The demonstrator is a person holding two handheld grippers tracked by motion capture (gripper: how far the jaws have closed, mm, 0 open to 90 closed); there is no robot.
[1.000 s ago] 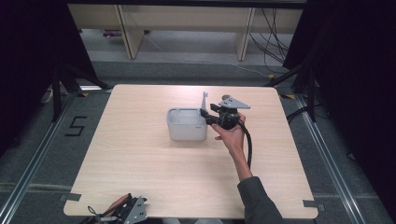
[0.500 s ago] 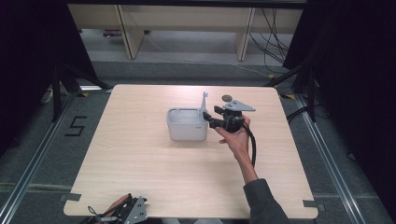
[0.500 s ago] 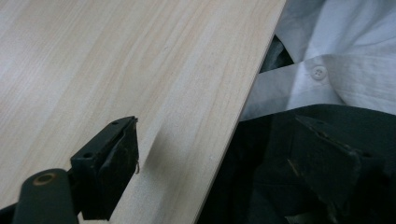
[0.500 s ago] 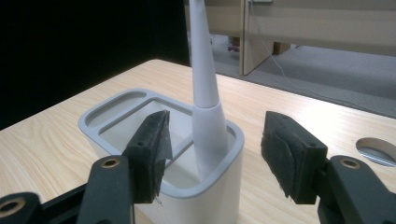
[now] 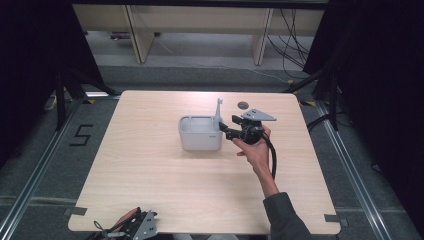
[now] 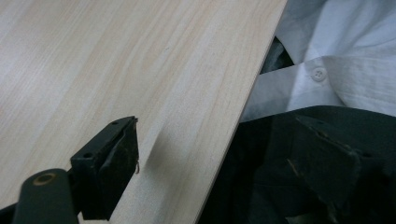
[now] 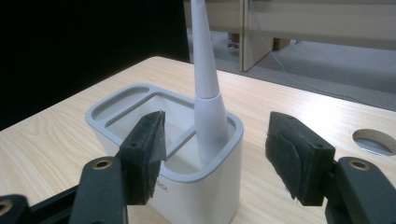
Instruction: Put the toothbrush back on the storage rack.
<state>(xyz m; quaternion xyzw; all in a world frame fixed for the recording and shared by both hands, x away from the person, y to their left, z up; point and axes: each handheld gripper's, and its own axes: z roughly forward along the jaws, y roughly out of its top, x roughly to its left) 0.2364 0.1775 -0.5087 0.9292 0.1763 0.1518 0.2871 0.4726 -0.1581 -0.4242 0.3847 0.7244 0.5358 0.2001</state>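
The tall white plastic stick [image 7: 205, 79] is left standing in the grey plastic box [image 7: 140, 100], at three o'clock inside it, with the right gripper [image 7: 215, 149] just opened off it, while the left gripper [image 6: 224, 172] is held wide open.

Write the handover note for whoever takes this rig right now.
Right gripper: jaws open, have just been opening; the pads stand clear on either side of the white toothbrush-like handle.
Left gripper: jaws open, nothing between them, at the near edge of the table.
Handle: upright in the grey holder, in its right-hand compartment near mid-table.
Done: handle placed and released.
Left: probably just withdraw the right gripper without knocking the handle.
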